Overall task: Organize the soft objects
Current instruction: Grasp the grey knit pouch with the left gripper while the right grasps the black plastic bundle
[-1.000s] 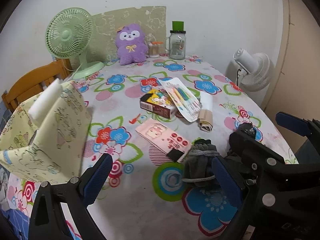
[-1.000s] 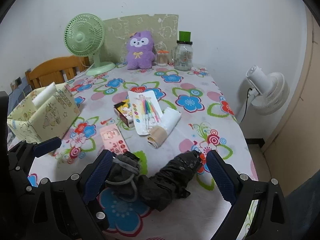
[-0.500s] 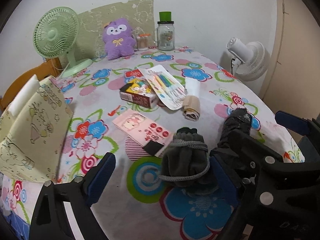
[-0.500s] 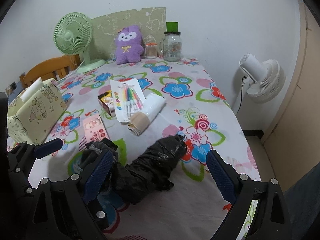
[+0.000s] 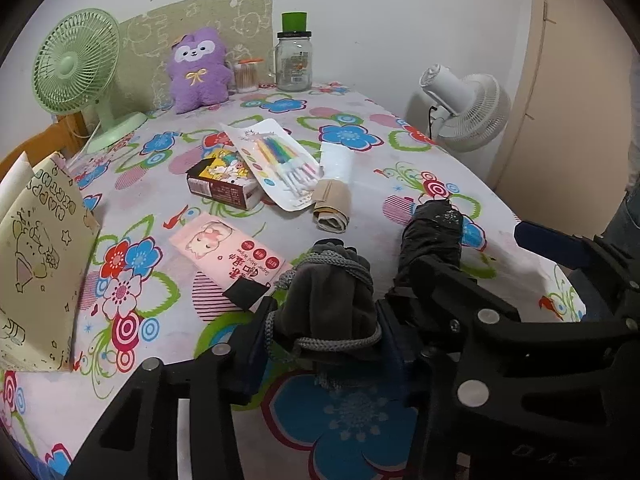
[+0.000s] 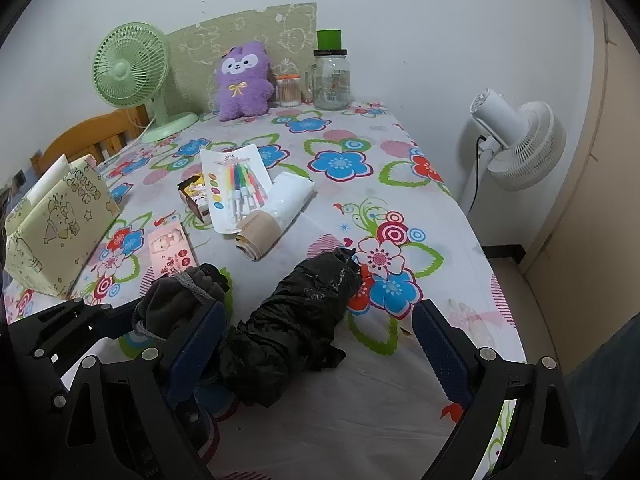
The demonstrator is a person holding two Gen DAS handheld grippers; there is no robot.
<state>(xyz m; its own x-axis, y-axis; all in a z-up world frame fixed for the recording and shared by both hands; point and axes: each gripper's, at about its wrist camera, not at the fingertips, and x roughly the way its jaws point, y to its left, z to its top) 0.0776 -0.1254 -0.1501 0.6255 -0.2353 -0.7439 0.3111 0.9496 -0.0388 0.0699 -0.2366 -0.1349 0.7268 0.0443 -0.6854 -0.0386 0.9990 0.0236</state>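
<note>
Nearest to me, at the table's front edge, my left gripper is closing its blue-padded jaws on a dark grey fleece pouch bound with grey cord; both pads press against the sides of the fabric. Just beside it, my right gripper has its jaws spread wide apart, with a crumpled black plastic bundle lying between them on the cloth, touched by the left pad and clear of the right one. The pouch and the bundle lie side by side on the flower-patterned tablecloth.

Beyond the pouch lies a flat pink pack of wipes with a cartoon cat. Off to the left stands a pale yellow cardboard box with doodle drawings, open at the top.

Toward the middle of the table sit a small brown-and-yellow carton, a white blister pack of coloured pens leaning over it, and a roll of beige and white paper touching the pack's right edge.

At the far edge, against the wall, are a mint-green desk fan, a purple plush animal with a yellow bow, a small clear tub of cotton swabs and a glass jar with a green cap. A white standing fan stands off the table on the right.
</note>
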